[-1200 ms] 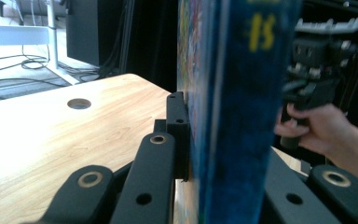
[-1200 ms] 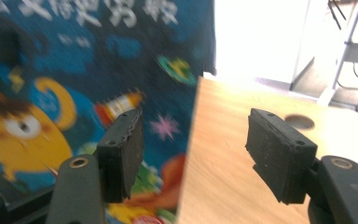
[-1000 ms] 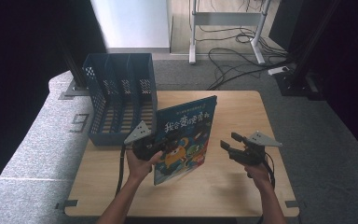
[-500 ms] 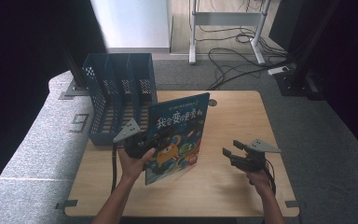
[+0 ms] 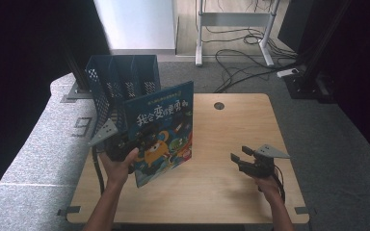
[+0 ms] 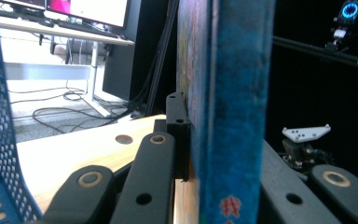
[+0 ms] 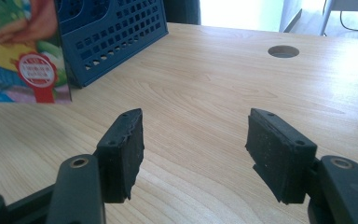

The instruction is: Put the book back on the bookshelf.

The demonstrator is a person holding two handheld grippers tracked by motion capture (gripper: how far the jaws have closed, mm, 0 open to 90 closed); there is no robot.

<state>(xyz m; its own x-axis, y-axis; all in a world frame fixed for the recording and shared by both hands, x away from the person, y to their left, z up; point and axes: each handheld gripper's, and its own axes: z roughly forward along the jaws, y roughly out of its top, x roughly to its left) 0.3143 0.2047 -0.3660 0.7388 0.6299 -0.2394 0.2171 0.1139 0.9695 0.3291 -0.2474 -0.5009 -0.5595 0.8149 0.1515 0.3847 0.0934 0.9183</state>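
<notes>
While the blue picture book [image 5: 161, 132] is held upright above the table's [image 5: 231, 192] left half, pinched at its spine edge by the left gripper [image 5: 125, 147], the blue file rack [image 5: 120, 79] is seen just behind it, nearest that hand. The right gripper [image 7: 196, 149], jaws spread and empty, is kept well apart to the right; nothing is seen between book and rack.

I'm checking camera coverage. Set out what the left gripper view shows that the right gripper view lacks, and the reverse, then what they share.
Left gripper view: the book edge-on, clamped between its jaws, with the right gripper beyond.

Right gripper view: its own jaws apart with nothing between them, and the book's cover illustration.

Both: the blue rack, the wooden table and its round hole.
</notes>
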